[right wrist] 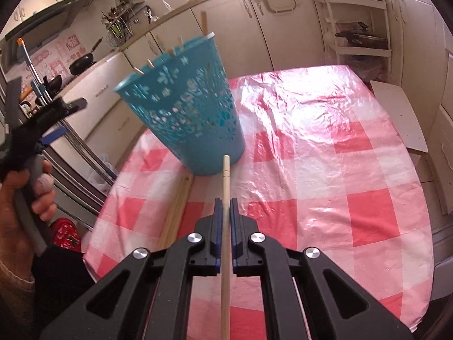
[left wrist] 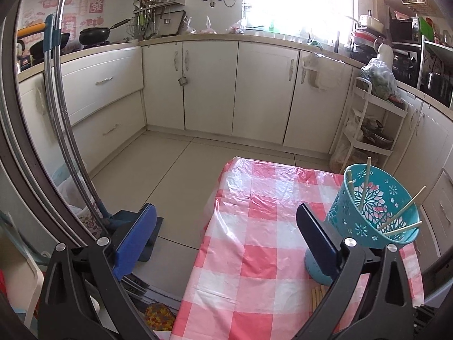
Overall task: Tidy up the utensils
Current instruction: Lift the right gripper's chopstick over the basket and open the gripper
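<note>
Right tongs (right wrist: 226, 206) clenched on one pale wooden chopstick (right wrist: 226, 175), tip just short of the teal perforated plastic basket (right wrist: 187, 113) on the pink-check plastic-covered bench (right wrist: 325, 170). Left tongs (left wrist: 226, 226) released, empty, beside the basket.

Next, prob.: lift the tip above the rim, tilt down, let go only once it's well inside.

Count: approx 5 sticks in basket, 1 held, a few (approx 3, hard to tell) lying on bench w/ basket just beside.

Only readable sign: a big Chinese char, looks like 發, pink on white, on a wall sticker (left wrist: 96, 5) above the stove counter. Other pink stickers (left wrist: 69, 24) beside it carry chars too blurred to read. Nothing else legible in either view.
</note>
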Demonstrator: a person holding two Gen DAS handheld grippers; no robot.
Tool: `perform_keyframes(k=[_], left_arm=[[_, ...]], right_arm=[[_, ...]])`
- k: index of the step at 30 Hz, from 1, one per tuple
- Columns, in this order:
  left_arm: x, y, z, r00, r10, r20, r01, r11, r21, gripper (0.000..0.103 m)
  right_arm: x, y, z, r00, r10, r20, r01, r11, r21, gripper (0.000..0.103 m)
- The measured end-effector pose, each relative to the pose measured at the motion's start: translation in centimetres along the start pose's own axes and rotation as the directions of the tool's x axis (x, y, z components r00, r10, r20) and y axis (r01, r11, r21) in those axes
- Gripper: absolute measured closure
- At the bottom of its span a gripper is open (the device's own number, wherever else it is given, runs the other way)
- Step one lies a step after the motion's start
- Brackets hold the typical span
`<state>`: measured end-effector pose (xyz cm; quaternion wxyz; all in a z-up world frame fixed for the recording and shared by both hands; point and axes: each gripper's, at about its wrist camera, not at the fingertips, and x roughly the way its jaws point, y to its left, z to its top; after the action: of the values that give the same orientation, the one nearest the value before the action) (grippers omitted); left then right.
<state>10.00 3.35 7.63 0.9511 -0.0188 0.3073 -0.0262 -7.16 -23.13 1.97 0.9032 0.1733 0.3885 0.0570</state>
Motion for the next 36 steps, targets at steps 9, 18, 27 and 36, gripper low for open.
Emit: perform_keyframes(k=[9,18,27,36], left_arm=[[0.0,-0.4,-0.3,1.0,0.001,-0.013,-0.001,1.0,0.008,0.008],[0.3,-0.4,-0.6,0.999,-0.008,-0.031,0.008,1.0,0.011,0.008],[0.8,-0.5,-0.5,0.999,-0.019,-0.048,0.019,1.0,0.006,0.008],[1.3,-0.5,-0.6,0.998,-0.024,-0.066,0.025,1.0,0.006,0.008]], right_arm=[[-5.5,2.0,5.3,0.97,0.174,0.168,-0.184,0.982,0.045,0.097],[-5.5,6.4,14.1,0.908,0.206,0.365,-0.221,0.975,-0.002,0.097],[-1.3,7.5,18.8,0.876,0.069,0.478,-0.101,0.994,0.041,0.097],[2.5,7.0,18.0,0.918,-0.011,0.396,0.003,1.0,0.022,0.097]])
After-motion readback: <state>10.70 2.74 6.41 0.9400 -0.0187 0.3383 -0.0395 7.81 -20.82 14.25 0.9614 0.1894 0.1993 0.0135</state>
